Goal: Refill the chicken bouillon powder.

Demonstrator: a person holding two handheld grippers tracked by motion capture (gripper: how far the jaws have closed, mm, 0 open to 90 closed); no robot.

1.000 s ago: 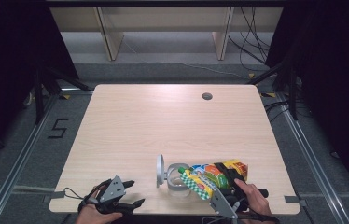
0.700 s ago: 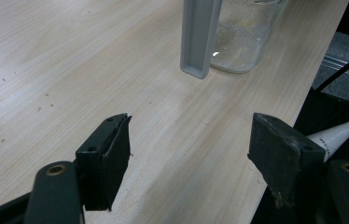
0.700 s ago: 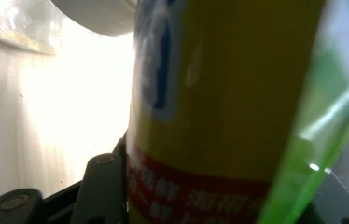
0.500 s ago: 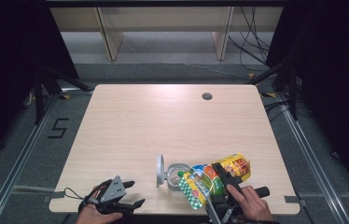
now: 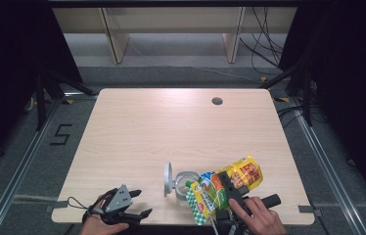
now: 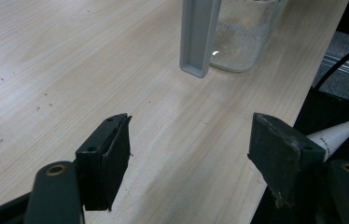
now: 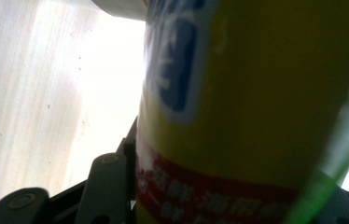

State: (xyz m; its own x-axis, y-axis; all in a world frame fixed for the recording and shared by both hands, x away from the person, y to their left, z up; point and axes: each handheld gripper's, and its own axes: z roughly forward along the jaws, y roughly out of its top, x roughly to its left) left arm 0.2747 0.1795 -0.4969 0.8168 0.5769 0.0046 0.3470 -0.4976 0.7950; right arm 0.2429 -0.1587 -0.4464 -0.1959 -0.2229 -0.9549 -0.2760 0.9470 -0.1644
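Note:
A yellow and green printed pouch (image 5: 247, 172) lies tilted in my right gripper (image 5: 226, 190), near the table's front edge. The jaws are shut on its middle and have just closed a little tighter. The pouch's green end points down-left at a small glass jar (image 5: 185, 182), whose grey lid (image 5: 168, 178) stands flipped up on the left. In the right gripper view the pouch (image 7: 238, 93) sits right against the camera, beside one black finger (image 7: 109, 182). My left gripper (image 5: 142, 202) rests at the front left, open and holding nothing. The left gripper (image 6: 189, 149) faces the jar (image 6: 242, 42) and lid (image 6: 198, 37).
The wooden table (image 5: 171, 127) has a round cable hole (image 5: 217, 101) at the back right. Its front edge runs just past the left gripper's right jaw, where a white pointed tip (image 6: 333, 135) shows. Shelving and cables stand beyond the table.
The right hand has shifted slightly and swung the pouch, so its yellow end now sits farther up and to the right. The left gripper has stayed still.

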